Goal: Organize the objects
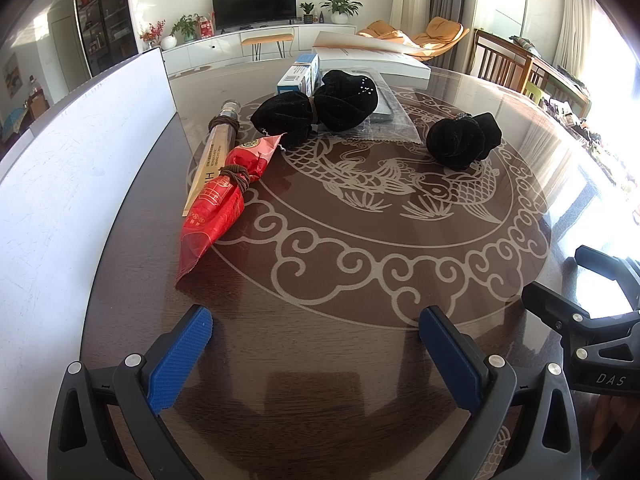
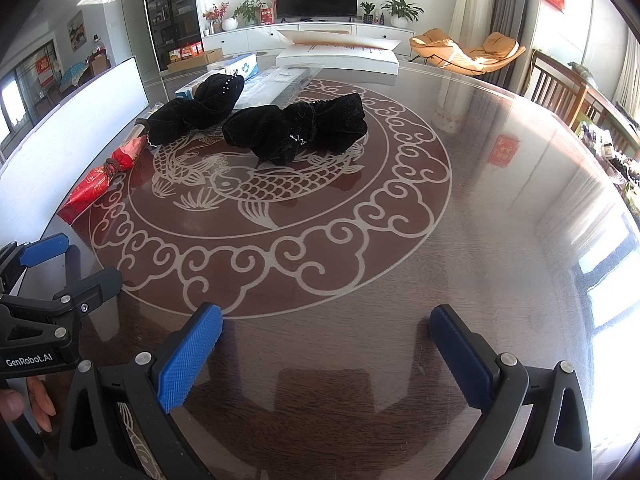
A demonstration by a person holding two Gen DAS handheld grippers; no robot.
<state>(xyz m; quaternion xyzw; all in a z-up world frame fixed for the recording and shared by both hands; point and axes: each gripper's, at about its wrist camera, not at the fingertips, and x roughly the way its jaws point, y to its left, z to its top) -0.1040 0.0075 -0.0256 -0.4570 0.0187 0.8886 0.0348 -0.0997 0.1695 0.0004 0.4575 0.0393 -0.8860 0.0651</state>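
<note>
Little of the tidying looks done, judging from how things lie. The left gripper (image 1: 316, 332) and the right gripper (image 2: 326, 328) both hover low over the near edge of the round table (image 2: 500, 240), jaws spread wide and holding nothing.

The things to sort sit in a loose cluster toward the far left part of the table. A red packet (image 1: 218, 204), cinched in the middle with a brown band, lies nearest the left edge, alongside a white board (image 1: 80, 168) that stands along that edge. Just beside the packet, touching or overlapping it, lies a long tube (image 1: 218, 140) with a brown band near its cap. Farther in, a black velvet cloth (image 1: 316, 110) tied at its waist rests partly on a clear plastic sleeve (image 1: 394, 116) and against a small blue-and-white box (image 1: 298, 74). A second black cloth bundle (image 1: 464, 140) sits alone near the table's centre, over the fish pattern. A big white box (image 1: 372, 58) stands at the far edge.

Each item still lies apart from the others with no clear grouping, so nearly all the work seems left. The red packet is the closest thing to the left gripper, ahead and to its left; the second bundle lies straight ahead of the right gripper, well apart.
</note>
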